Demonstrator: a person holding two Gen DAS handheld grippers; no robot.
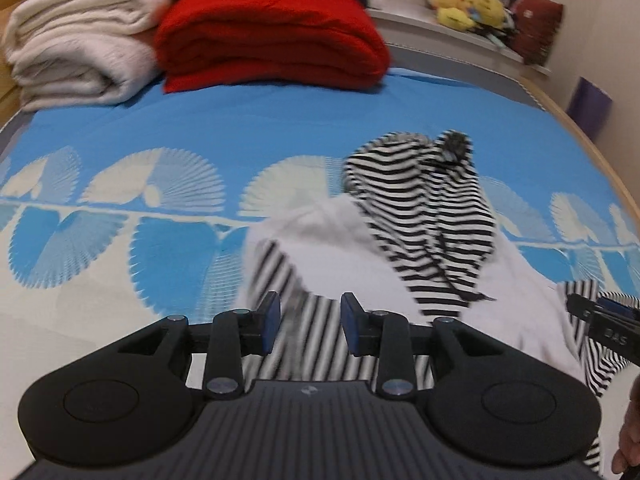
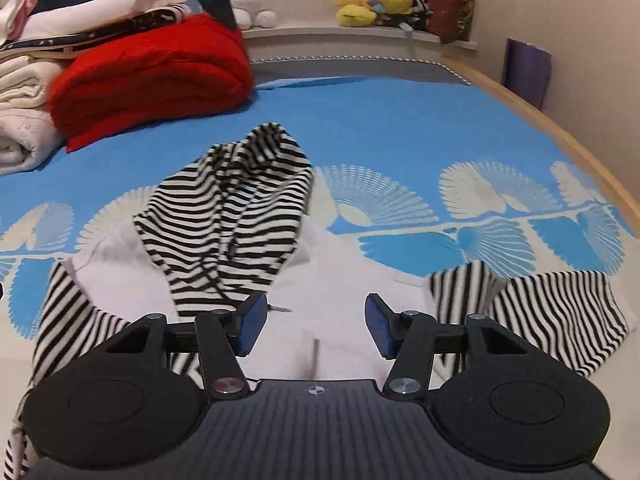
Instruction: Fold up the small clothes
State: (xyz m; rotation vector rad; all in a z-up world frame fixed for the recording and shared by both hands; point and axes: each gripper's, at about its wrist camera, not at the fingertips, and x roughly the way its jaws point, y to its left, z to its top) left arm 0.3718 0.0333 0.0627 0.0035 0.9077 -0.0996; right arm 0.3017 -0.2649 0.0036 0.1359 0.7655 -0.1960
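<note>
The right gripper (image 2: 315, 330) hangs with its jaws spread wide over the white body of a small hooded top (image 2: 340, 280), nothing between the blue pads (image 2: 253, 328). The striped hood (image 2: 236, 216) lies folded down over the chest, one striped sleeve (image 2: 560, 316) spread to the right. Behind, a red blanket (image 2: 152, 76) sits on the blue bedsheet (image 2: 400, 120).

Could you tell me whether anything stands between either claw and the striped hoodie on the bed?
Nothing visible does. The left claw is open right over a striped sleeve of the hoodie, and the right claw is open over its white body, with only cloth between the pads.
</note>
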